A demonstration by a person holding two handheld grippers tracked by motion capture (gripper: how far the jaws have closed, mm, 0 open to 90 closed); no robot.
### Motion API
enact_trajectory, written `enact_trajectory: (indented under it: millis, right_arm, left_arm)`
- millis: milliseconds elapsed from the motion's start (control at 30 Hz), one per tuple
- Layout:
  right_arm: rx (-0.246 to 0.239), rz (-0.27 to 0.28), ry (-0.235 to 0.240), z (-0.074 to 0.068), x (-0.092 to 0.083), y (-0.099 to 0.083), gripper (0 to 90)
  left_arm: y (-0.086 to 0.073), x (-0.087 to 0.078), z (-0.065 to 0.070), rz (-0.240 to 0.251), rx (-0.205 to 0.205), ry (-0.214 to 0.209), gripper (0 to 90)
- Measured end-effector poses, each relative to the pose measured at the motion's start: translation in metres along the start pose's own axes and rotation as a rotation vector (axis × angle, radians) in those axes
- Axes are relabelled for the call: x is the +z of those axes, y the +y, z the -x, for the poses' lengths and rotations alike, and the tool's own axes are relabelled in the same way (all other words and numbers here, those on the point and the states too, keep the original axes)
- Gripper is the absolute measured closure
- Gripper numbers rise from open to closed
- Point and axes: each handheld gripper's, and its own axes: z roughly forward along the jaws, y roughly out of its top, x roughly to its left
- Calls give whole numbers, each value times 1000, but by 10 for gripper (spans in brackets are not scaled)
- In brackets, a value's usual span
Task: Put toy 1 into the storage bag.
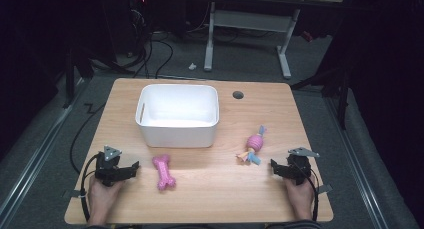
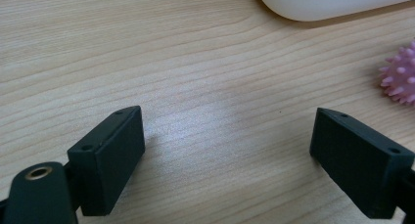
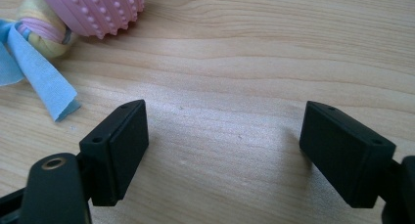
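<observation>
Pink bone toy (image 1: 164, 172) — white bin (image 1: 178, 114) behind, rope toy (image 1: 253, 146) right, unobstructed.

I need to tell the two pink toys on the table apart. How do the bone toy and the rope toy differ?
The pink bone toy is one spiky piece, all pink; the rope toy has a ribbed pink middle with yellow knots and blue fabric strips at its ends. The bone toy lies near the left gripper, in front of the white bin; the rope toy lies near the right gripper, beside the bin. Both lie flat on the wooden table, untouched.
</observation>
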Motion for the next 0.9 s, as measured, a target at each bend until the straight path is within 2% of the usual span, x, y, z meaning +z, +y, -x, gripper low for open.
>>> enact_trajectory:
  millis: [500,567,667,800,900]
  right_arm:
    - [3,1,-1,0,0,0,193]
    - [3,2,-2,0,0,0,194]
    - [4,2,-2,0,0,0,195]
    - [3,2,-3,0,0,0,196]
    - [3,2,-3,0,0,0,195]
  left_arm:
    - [2,0,5,-10,7,-7,152]
    - [3,-2,5,0,2,-13,152]
    - [4,-3,5,6,-28,-50,172]
    - [5,-6,9,-3,-38,-68,169]
    - [6,-8,14,-16,-30,-80,164]
